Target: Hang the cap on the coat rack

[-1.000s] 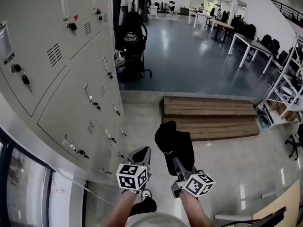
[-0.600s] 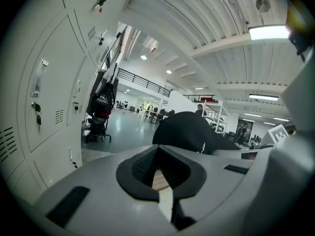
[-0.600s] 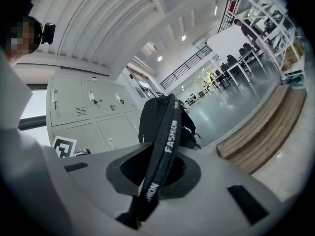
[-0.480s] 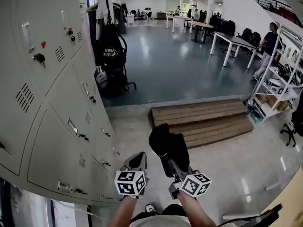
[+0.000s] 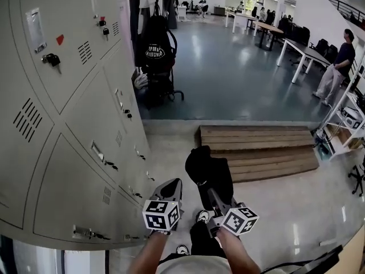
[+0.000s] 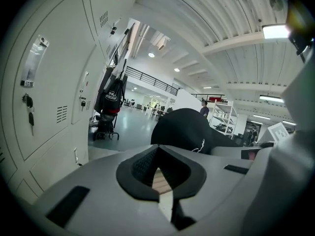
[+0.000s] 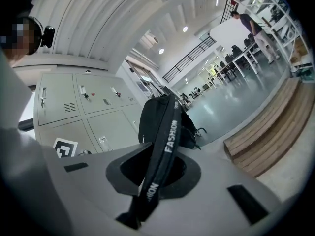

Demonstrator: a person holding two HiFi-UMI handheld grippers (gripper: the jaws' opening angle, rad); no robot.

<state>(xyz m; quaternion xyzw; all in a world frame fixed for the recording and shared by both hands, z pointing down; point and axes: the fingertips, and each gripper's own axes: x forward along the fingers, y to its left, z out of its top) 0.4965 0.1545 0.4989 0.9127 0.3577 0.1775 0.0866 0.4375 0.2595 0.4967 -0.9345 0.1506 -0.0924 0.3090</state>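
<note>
A black cap hangs from my right gripper, which is shut on its brim. In the right gripper view the brim, printed FASHION, runs edge-on between the jaws of the right gripper. My left gripper is held beside it at the same height, shut and empty. From the left gripper the cap shows just to the right. The coat rack stands far ahead at the end of the lockers, with a black bag and clothes hanging on it.
Grey lockers with keys run close along my left. A low wooden platform lies ahead to the right. Beyond it are white tables, a standing person and a shelf unit.
Both grippers have travelled forward along the lockers with the cap still held. The coat rack appears a little nearer, and a person has come into sight at the right.
</note>
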